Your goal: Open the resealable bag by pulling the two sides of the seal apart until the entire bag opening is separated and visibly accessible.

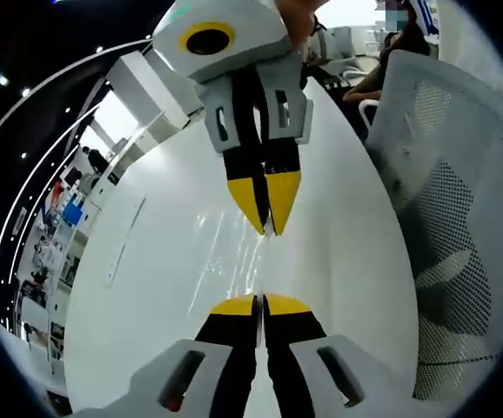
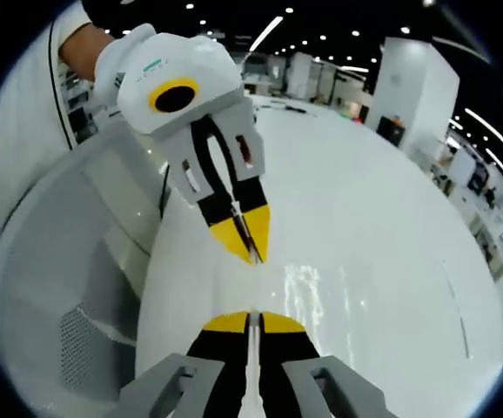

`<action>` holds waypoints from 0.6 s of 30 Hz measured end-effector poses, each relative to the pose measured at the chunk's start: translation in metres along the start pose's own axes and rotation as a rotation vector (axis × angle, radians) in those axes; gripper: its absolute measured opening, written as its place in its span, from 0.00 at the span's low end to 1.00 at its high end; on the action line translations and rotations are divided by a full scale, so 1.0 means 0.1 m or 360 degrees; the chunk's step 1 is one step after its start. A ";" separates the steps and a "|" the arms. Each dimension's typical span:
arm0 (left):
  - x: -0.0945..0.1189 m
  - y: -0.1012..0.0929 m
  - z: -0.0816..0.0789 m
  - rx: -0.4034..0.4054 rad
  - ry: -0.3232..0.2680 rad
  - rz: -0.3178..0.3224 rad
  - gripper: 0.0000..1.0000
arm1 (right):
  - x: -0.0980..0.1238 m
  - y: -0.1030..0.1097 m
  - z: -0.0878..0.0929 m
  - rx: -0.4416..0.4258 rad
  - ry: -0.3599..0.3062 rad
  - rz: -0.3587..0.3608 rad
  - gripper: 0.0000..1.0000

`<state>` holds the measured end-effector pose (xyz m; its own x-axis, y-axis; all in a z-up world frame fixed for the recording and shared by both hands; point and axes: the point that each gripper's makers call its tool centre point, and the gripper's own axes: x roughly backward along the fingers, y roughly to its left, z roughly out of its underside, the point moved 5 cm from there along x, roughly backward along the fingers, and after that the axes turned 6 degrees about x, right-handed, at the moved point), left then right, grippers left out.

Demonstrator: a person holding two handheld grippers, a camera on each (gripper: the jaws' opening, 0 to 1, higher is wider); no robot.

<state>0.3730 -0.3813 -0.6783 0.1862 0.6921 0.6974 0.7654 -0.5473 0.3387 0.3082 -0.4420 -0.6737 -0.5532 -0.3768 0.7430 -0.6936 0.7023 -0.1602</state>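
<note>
A clear resealable bag (image 1: 234,257) hangs over the white table, showing mostly as glints; the same bag (image 2: 311,287) shows as faint streaks in the right gripper view. My left gripper (image 1: 260,303) rises from the bottom with its yellow-tipped jaws pressed together on one side of the bag's top. Facing it tip to tip from above, my right gripper (image 1: 269,228) is shut on the other side. In the right gripper view my right gripper (image 2: 253,319) is shut at the bottom, and the left gripper (image 2: 253,254) points down at it, a short gap apart.
The white table (image 1: 138,296) spreads under both grippers. A white mesh chair (image 1: 460,218) stands close beside it, also seen as the chair (image 2: 60,287) at left. A person's white sleeve (image 2: 34,131) holds the left gripper. Another person (image 1: 382,70) sits at the table's far end.
</note>
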 end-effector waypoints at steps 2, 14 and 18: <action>-0.01 0.00 0.01 -0.0012 0.0015 0.0004 0.00 | -0.01 0.00 0.00 0.0004 0.0006 0.0004 0.00; -0.03 0.01 0.05 0.0086 0.0039 0.0016 0.00 | 0.06 -0.02 0.15 -0.0041 0.0076 -0.0014 0.00; -0.03 0.03 0.04 0.0103 0.0044 0.0017 0.00 | 0.15 -0.03 0.28 -0.0072 0.0099 0.0004 0.00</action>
<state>0.3775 -0.3832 -0.6825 0.1783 0.6724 0.7184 0.8016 -0.5226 0.2902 0.2895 -0.4668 -0.6805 -0.5244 -0.3376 0.7817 -0.6699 0.7303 -0.1340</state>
